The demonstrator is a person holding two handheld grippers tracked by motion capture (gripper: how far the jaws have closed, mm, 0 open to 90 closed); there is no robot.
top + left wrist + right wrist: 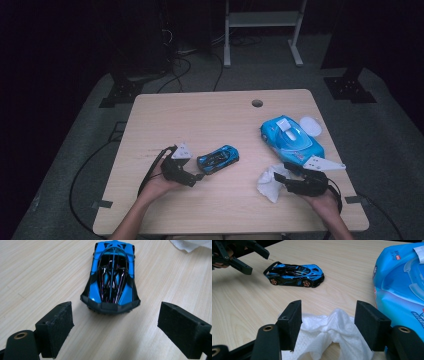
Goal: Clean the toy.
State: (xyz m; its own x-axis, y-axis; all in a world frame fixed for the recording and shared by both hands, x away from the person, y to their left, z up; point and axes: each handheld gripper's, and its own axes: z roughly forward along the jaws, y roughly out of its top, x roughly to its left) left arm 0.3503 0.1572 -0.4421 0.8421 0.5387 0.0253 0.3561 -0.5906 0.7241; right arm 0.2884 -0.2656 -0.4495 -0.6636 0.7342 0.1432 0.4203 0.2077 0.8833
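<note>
A blue and black toy car stands on the wooden table, left of the middle. My left gripper is open just behind the car's tail, its pads to either side and short of it, touching nothing. A crumpled white wipe lies near the front right. My right gripper is open over the wipe, which bulges up between the pads without being pinched.
A blue pack of wet wipes lies right of the wipe, close to the right gripper. A white oval piece sits behind the pack. A cable hole marks the table's far side.
</note>
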